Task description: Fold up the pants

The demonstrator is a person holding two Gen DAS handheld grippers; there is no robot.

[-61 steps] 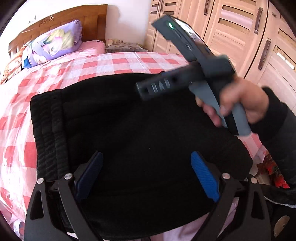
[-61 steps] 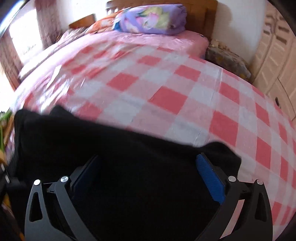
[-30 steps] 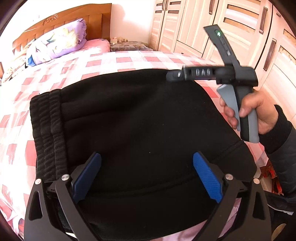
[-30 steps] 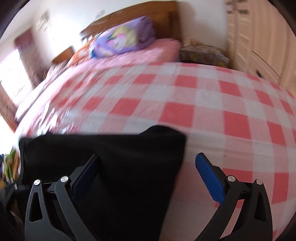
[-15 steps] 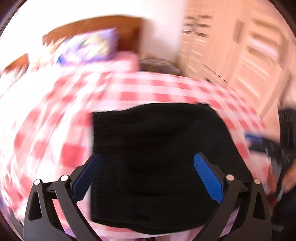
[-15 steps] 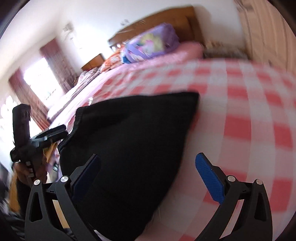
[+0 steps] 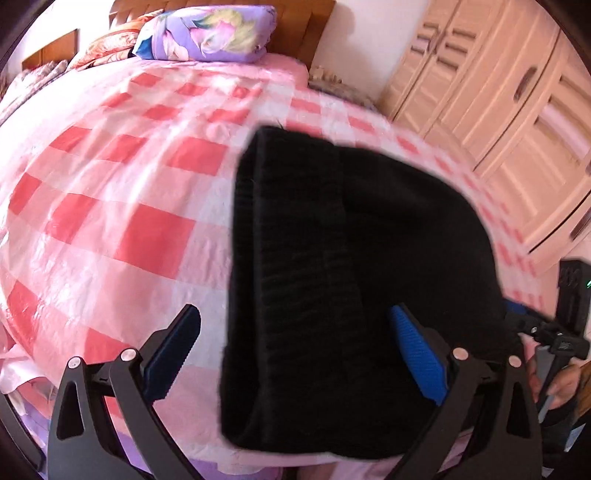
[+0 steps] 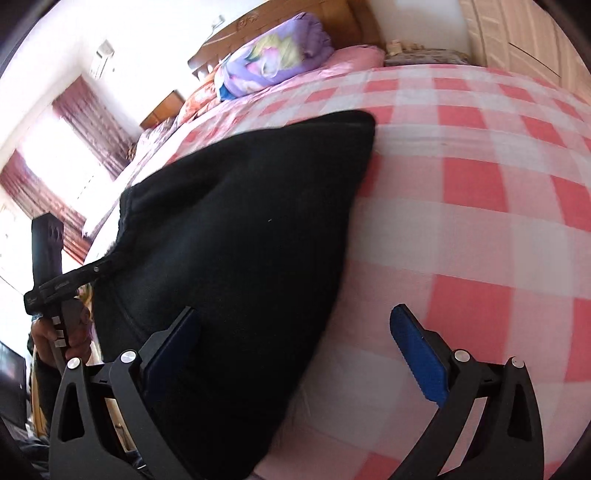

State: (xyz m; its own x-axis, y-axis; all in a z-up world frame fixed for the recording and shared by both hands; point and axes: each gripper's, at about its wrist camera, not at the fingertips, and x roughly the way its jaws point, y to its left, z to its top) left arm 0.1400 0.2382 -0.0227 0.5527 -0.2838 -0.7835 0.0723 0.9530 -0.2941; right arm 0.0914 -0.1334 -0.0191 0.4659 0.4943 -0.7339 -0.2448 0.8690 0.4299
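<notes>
Grippers first: the left gripper (image 7: 295, 354) hangs with its blue pads spread wide, gripping nothing, one finger over the checked sheet and the other over black cloth. Same story on the other side, where the right gripper (image 8: 295, 347) stands wide apart and empty, its left finger over the fabric and its right finger over bare bedding. From the right wrist view you can also catch the left tool out at the far edge, gripped in a hand (image 8: 61, 332).

Between them lie the pants (image 7: 343, 288), black and fleecy, folded into a compact thick bundle near the foot edge of the bed (image 7: 122, 192), with the ribbed waistband (image 7: 255, 258) facing the left side. To my eye the fold looks close to finished, maybe needing only a tidy.

Now the risk. The bundle sits near the mattress edge, so a careless nudge from either finger could drag it off or push the layers apart. Thick fleece tends to spring back, so the top layer may lift if nothing presses it flat. The sheet looks slick and glossy, and the whole stack could slide on it.

Containers? None in view holding anything; only a closed wardrobe (image 7: 498, 122) stands beside the bed, and a floral pillow (image 7: 207, 33) rests at the headboard.
</notes>
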